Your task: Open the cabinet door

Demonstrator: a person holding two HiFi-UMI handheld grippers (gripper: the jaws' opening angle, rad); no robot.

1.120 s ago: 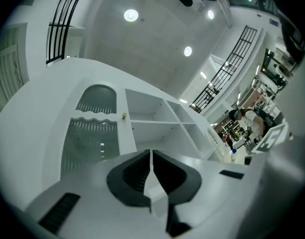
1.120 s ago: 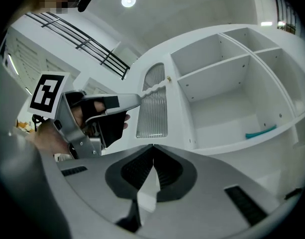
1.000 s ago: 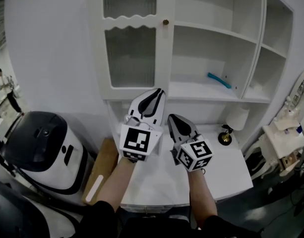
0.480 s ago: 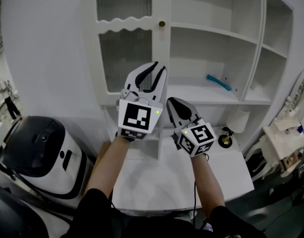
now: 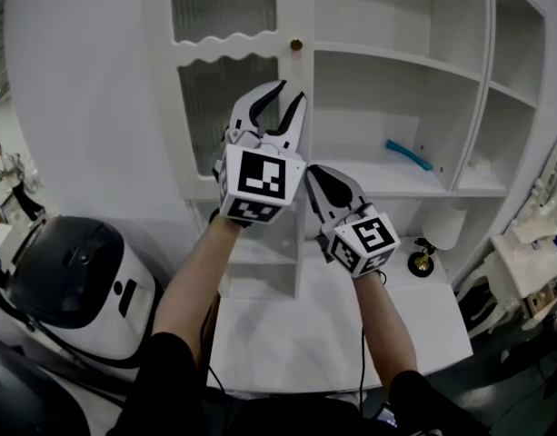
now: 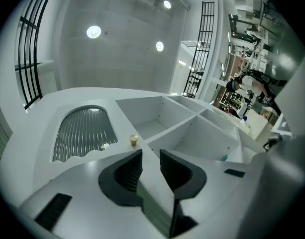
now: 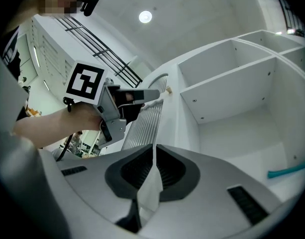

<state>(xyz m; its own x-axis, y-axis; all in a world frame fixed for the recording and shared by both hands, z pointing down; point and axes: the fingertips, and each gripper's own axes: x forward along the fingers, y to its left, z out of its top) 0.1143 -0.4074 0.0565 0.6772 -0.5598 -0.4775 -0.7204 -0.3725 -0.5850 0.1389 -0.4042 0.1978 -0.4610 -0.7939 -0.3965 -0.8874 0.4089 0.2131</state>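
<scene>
- Left gripper is up at the cabinet door, jaws spread, nothing between them.
- Door is shut, and its brass knob sits at one o'clock of those jaws, near but untouched.
- Right gripper hangs at five o'clock of the left, jaws pressed together, empty.

Head view steeply down from above; gripper views close along their tongs; cabinet common to all

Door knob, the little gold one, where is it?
In the head view, the knob sits top centre on the cabinet door's right edge, just above the left hand-held gripper.
</scene>
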